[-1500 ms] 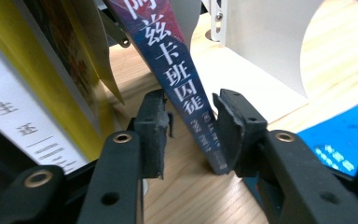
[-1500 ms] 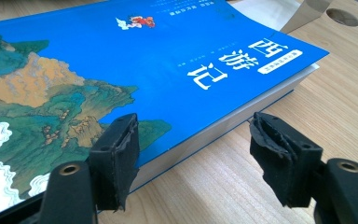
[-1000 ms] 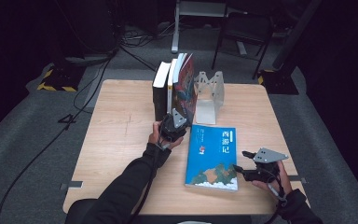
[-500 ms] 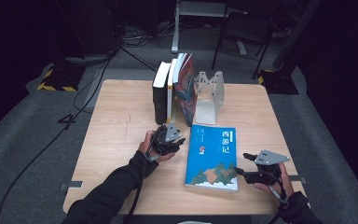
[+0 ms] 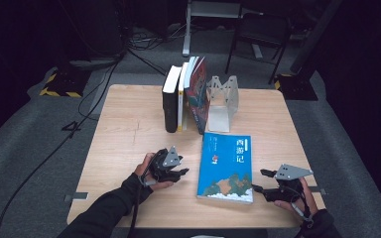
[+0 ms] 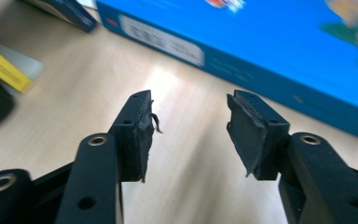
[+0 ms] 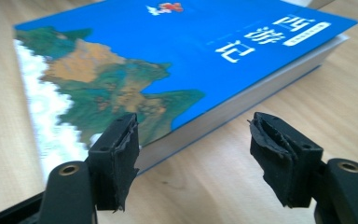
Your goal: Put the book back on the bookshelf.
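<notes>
Withdrawn from the upright books (image 5: 184, 99), left gripper (image 5: 178, 172) sits open-jawed beside the flat blue paperback book (image 5: 226, 166); right gripper (image 5: 263, 184), jaws apart, must grasp its corner next.

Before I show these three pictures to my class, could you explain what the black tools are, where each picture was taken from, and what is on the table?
A person sits at a wooden table and holds a hand tool in each hand, each with two black jaws that pinch. One picture looks down from above the table. The other two come from small cameras riding on the tools, looking along their jaws. The left gripper and the right gripper both have their jaws apart and hold nothing. Between them a blue book lies flat, cover up. The right gripper's jaws point at its near corner; the left gripper's point at its long side. Farther back, a few books stand upright beside a metal bookend.
</notes>
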`<state>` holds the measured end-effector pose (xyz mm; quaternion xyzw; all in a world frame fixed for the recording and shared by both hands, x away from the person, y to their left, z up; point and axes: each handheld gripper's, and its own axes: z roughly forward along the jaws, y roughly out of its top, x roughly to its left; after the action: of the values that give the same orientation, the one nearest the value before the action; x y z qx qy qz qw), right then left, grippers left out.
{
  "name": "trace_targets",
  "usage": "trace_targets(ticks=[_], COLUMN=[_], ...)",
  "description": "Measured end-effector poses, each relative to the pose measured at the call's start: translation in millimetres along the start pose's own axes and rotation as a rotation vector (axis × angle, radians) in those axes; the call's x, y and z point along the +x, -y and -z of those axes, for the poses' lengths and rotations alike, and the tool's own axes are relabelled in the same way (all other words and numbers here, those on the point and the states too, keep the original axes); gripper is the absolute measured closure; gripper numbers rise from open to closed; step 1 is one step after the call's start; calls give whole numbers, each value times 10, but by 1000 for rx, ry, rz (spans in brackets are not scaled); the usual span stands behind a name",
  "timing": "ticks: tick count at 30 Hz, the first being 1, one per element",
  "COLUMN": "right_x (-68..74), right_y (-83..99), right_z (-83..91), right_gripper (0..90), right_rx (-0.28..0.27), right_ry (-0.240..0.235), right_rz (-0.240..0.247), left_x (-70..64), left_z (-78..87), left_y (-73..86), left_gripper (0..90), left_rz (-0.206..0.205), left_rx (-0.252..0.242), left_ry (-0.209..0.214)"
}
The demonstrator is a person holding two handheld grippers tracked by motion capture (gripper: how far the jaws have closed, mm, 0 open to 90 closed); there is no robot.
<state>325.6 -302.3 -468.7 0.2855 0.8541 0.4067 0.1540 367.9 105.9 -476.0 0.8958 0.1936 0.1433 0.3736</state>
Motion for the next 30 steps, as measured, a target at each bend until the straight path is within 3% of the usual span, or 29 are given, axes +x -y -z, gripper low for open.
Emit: trace_targets(ticks=[3,5,9,15,19,24,28,30], right_x=[17,28,87,147,124,-1,-67,-77], right_y=[3,5,-16,-67,-77,-73,-109,-148], right_z=[9,11,6,-29,-145,-231,-331,-397], right_gripper=[324,322,316,281,226,138,80,58], right_rx=[1,4,20,34,90,104,109,98], right_ry=[-29,-45,-64,-79,-79,-108,-143,-137], right_rz=[-13,-19,-7,-4,-34,-97,-102,-81], left_x=[-69,-133,-208,-251,-198,-186,-179,-177], left_z=[14,25,43,59,4,-30,-59,-68], left_y=[85,123,188,280,281,293,304,297], left_gripper=[435,428,396,370,292,240,181,166], left_rz=[-2,-35,-51,-33,-28,-14,-5,-1], left_rx=[51,72,89,93,82,63,47,49], left_ry=[86,111,136,160,222,196,182,179])
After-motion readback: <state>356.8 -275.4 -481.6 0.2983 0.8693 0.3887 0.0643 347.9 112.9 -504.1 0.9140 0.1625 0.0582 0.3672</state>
